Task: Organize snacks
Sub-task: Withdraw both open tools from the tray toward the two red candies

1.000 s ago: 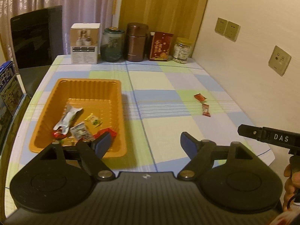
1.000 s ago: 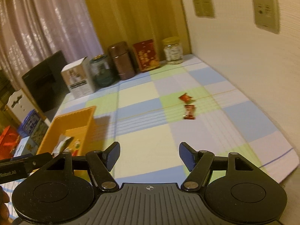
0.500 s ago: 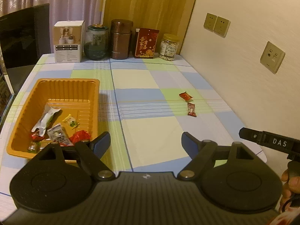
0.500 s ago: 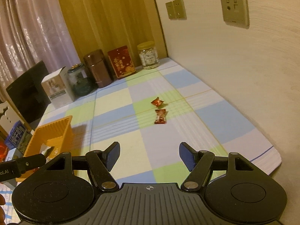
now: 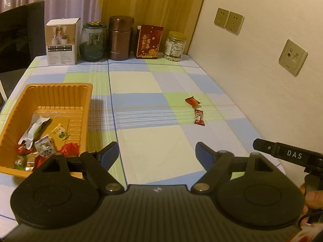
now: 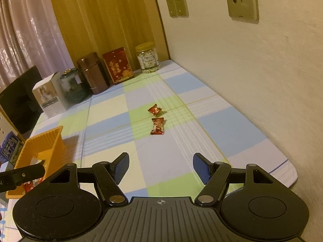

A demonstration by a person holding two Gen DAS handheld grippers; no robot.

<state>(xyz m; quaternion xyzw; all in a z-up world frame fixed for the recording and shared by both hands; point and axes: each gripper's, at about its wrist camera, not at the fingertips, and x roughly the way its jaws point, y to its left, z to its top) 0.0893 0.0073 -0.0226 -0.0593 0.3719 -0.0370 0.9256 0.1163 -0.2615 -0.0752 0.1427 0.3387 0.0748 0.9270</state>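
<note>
Both views have swung toward the wall since a second ago, so the two red candies [image 6: 157, 126] now sit ahead of the right gripper [image 6: 160, 168], whose jaws stand wide and empty. Left gripper [image 5: 156, 155] is likewise wide, holding nothing. Bare surface [image 5: 153, 151] lies between grippers and candies. At the left edge, the tray [image 5: 84, 109] holds snacks [image 5: 43, 143].

White letters "DAS" stand on the black bar of the right gripper [image 5: 290, 154], at 4 o'clock in the left wrist view. The red box [image 5: 149, 41] at 12 o'clock has gold Chinese signs, approx. 4, too small to read. Other labels on jars etc. are too blurry.
</note>
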